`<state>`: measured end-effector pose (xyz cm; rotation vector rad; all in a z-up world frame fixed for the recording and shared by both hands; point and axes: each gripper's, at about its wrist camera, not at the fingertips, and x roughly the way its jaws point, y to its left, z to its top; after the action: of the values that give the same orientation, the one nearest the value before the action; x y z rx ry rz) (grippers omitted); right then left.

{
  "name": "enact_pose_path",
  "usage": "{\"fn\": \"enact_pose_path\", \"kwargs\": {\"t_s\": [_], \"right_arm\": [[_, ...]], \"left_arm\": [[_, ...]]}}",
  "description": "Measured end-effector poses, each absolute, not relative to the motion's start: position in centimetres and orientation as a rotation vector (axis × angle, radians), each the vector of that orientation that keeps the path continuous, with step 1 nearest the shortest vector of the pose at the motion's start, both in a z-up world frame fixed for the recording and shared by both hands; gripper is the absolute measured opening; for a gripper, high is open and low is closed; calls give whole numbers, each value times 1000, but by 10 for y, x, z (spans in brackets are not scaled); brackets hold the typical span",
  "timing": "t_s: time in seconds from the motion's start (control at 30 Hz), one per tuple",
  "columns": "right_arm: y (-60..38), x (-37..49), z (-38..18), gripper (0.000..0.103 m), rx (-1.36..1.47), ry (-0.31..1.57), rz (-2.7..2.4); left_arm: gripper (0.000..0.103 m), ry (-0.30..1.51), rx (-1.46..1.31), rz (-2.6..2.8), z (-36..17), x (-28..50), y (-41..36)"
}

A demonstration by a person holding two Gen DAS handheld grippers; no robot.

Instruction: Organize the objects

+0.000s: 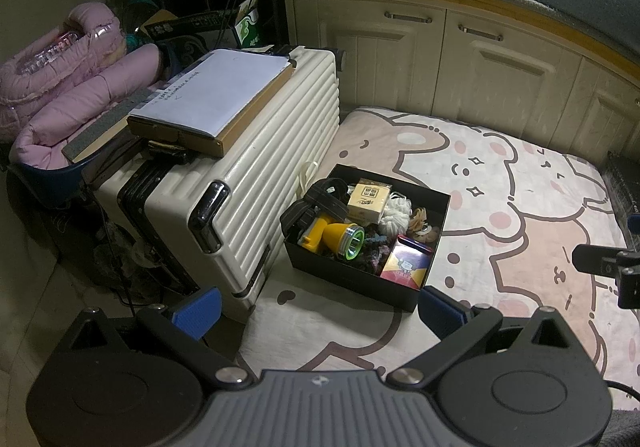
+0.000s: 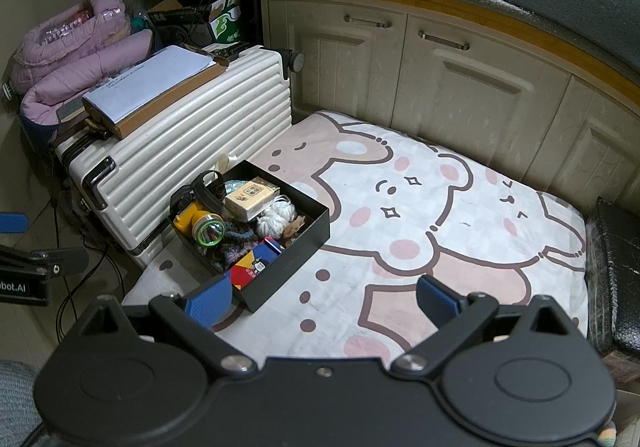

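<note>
A black open box (image 1: pixel 352 281) (image 2: pixel 296 251) sits on a bear-print mat (image 1: pixel 520 207) (image 2: pixel 420 207). It holds a yellow headlamp (image 1: pixel 336 237) (image 2: pixel 200 225), a cream card box (image 1: pixel 367 201) (image 2: pixel 252 197), white yarn (image 1: pixel 394 217) (image 2: pixel 276 217), a colourful packet (image 1: pixel 404 267) (image 2: pixel 252 267) and dark knitted fabric (image 2: pixel 236 243). My left gripper (image 1: pixel 318 305) is open and empty, just short of the box's near wall. My right gripper (image 2: pixel 322 301) is open and empty, its left fingertip near the box's front corner.
A cream ribbed suitcase (image 1: pixel 260 175) (image 2: pixel 192 143) lies left of the box, with a paper-topped flat carton (image 1: pixel 212 99) (image 2: pixel 148 87) on it. Pink padded bedding (image 1: pixel 72 87) is further left. Cream cabinet doors (image 1: pixel 460 63) back the mat. A black case (image 2: pixel 612 279) lies right.
</note>
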<state>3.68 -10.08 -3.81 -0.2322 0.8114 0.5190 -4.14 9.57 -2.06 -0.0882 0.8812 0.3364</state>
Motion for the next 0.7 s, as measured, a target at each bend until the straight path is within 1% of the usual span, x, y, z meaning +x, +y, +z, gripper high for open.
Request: {"fn": "enact_pose_path", "kwargs": {"t_s": [0.7], "right_arm": [[-103,38,-42,100,-229,814,517]], "left_arm": [[103,884,-87,334,-21,-41,96]]}}
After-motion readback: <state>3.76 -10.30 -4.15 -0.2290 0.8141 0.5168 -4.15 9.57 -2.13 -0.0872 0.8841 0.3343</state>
